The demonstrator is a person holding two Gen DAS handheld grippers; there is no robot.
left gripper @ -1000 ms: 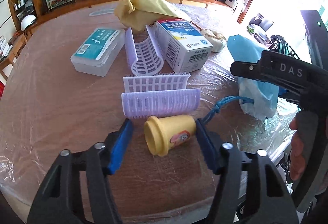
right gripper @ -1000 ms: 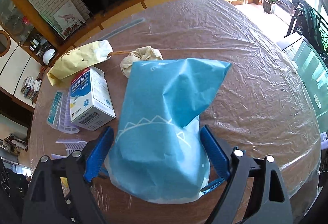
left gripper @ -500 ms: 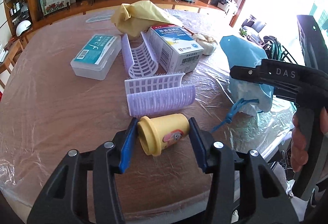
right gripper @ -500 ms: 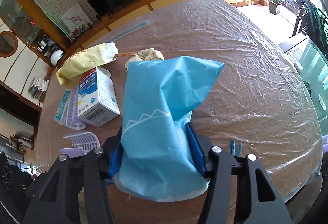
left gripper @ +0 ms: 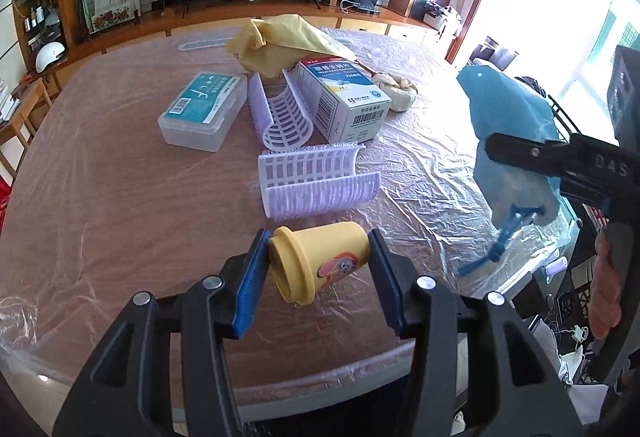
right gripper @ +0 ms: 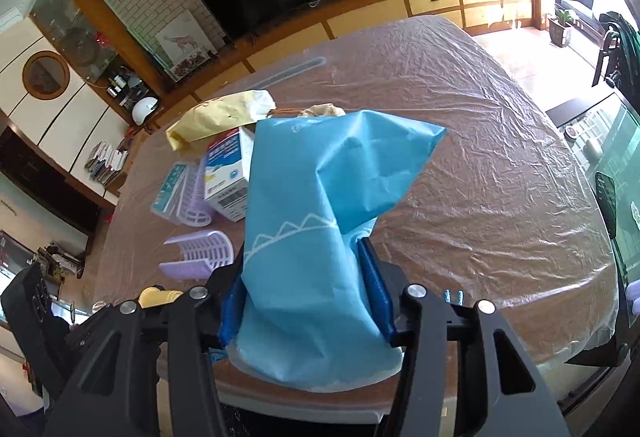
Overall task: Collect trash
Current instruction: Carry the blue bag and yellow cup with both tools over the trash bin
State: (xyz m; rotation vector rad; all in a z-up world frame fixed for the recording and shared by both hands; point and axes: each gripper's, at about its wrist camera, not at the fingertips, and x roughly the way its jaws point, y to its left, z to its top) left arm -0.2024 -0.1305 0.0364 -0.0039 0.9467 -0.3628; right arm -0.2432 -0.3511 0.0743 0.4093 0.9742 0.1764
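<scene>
My left gripper (left gripper: 320, 273) is shut on a small yellow plastic cup (left gripper: 320, 261) lying sideways, lifted just above the table. My right gripper (right gripper: 304, 301) is shut on a blue trash bag (right gripper: 316, 221) and holds it upright off the table near the right edge. The bag also shows in the left wrist view (left gripper: 512, 141), with its blue drawstring (left gripper: 496, 249) hanging down. The yellow cup (right gripper: 158, 295) peeks in at the lower left of the right wrist view.
On the plastic-covered table (left gripper: 100, 197) lie purple curved plastic pieces (left gripper: 316, 181), a white and blue medicine box (left gripper: 344, 97), a clear lidded box (left gripper: 204, 109), a yellow paper bag (left gripper: 288, 41) and a beige cloth bundle (left gripper: 396, 93). A TV cabinet stands behind.
My left gripper closed on the yellow cup and lifted it slightly. My right gripper closed on the blue bag and raised it.
</scene>
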